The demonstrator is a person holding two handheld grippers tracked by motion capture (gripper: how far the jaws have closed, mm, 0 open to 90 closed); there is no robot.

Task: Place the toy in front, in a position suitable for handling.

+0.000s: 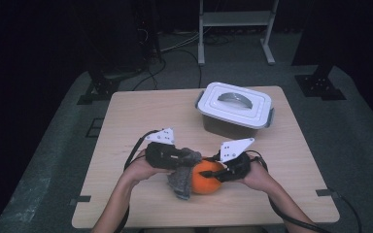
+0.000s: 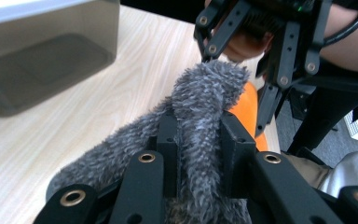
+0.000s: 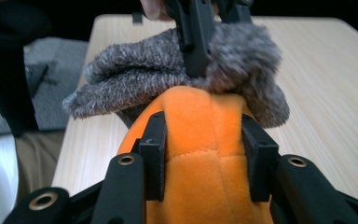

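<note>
Near the front edge of the worktop, about midway along it, the left gripper is clamped tight on a grey fuzzy cloth; the cloth drapes against an orange plush ball. The right gripper has its jaws pressed on either side of the ball, holding it; a lidded white box stands well apart toward the far right corner.

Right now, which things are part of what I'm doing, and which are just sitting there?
In hand:
- orange plush toy, clamped in the right gripper
- grey fuzzy cloth, pinched in the left gripper, draped against the toy

Lying about:
- lidded plastic box at the table's far side
</note>
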